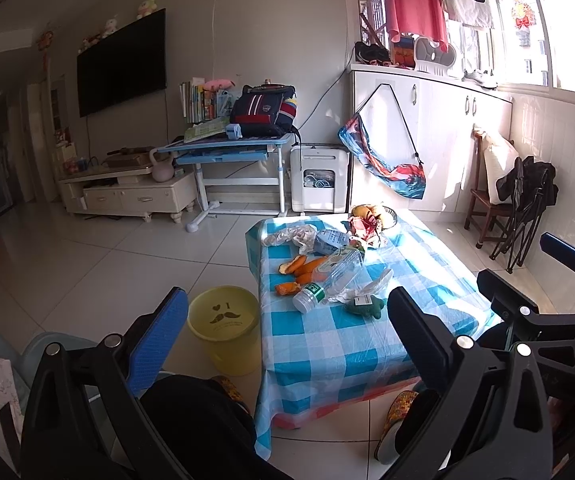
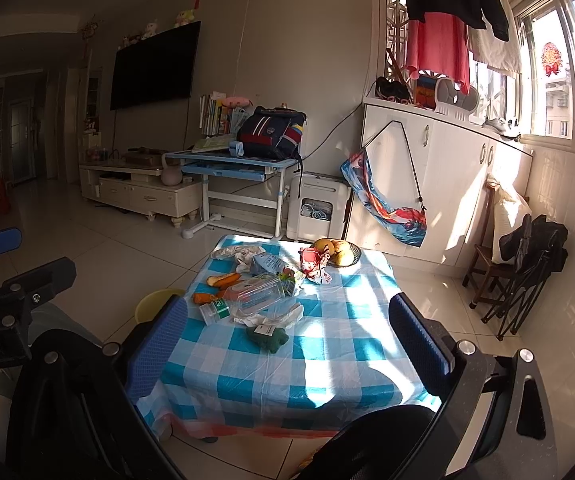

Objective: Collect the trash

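- Left wrist view: the yellow bin point(image 1: 223, 330) stands on the floor at the near left corner of the low table point(image 1: 327, 344), touching or just beside its blue checked cloth; what shows of its inside looks empty.
- Left gripper point(image 1: 287, 328) hovers near the table's near edge, fingers spread wide and holding nothing.
- On the table, from left to right: crumpled plastic wrap point(image 1: 293, 236) at the far left, orange peels point(image 1: 301, 270) nearer, a clear plastic bottle point(image 1: 333, 280) lying on its side, a crumpled tissue point(image 1: 367, 288) just beside it, and a small green toy point(image 1: 365, 306) nearest.
- Far right on the table, a red wrapper point(image 1: 361, 226) lies against a bowl of fruit point(image 1: 379, 214).
- Right gripper point(image 2: 287, 348) also hangs over the near edge, fingers released and empty.
- Judgement: collection has not begun; every scrap is still on the table, so the peels, bottle, tissue and wrappers all remain to be moved to the bin.
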Action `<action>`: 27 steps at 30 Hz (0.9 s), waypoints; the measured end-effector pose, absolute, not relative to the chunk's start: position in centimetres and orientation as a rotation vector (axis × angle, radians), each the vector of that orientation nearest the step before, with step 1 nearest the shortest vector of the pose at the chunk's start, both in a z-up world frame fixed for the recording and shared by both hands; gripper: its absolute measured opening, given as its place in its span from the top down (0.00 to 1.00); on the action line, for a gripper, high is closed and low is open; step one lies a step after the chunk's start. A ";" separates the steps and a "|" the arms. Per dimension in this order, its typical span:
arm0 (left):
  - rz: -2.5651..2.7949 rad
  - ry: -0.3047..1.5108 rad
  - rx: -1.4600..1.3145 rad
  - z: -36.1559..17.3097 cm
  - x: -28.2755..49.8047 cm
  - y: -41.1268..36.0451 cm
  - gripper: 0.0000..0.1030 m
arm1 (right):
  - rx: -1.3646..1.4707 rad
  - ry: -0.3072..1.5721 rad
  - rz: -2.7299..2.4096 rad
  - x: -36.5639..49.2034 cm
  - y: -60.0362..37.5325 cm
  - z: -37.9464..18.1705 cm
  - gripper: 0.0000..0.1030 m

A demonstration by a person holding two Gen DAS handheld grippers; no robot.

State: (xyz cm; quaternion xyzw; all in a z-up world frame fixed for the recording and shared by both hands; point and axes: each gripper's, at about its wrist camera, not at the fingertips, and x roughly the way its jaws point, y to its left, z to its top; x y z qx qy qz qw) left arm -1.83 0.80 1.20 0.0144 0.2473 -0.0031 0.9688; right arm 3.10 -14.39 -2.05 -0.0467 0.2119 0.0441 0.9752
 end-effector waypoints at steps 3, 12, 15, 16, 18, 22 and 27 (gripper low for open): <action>-0.006 0.499 0.029 1.2 -1.8 0.8 0.06 | -0.095 0.428 0.090 3.1 -14.4 -2.1 0.06; -0.008 0.503 0.034 0.9 -1.9 0.6 0.06 | -0.094 0.428 0.090 3.1 -14.4 -2.2 0.06; -0.010 0.506 0.038 0.6 -1.8 0.5 0.06 | -0.094 0.430 0.090 3.0 -14.3 -2.2 0.06; -0.010 0.508 0.039 0.5 -1.7 0.5 0.06 | -0.094 0.431 0.091 3.0 -14.2 -2.3 0.06; -0.013 0.513 0.042 0.3 -1.5 0.5 0.06 | -0.093 0.433 0.093 3.0 -14.1 -2.4 0.06; -0.016 0.525 0.049 -0.2 -1.0 0.1 0.06 | -0.087 0.451 0.096 3.4 -14.0 -2.9 0.06; -0.018 0.547 0.059 -0.8 -0.1 -0.3 0.06 | -0.078 0.476 0.104 4.0 -14.1 -3.4 0.06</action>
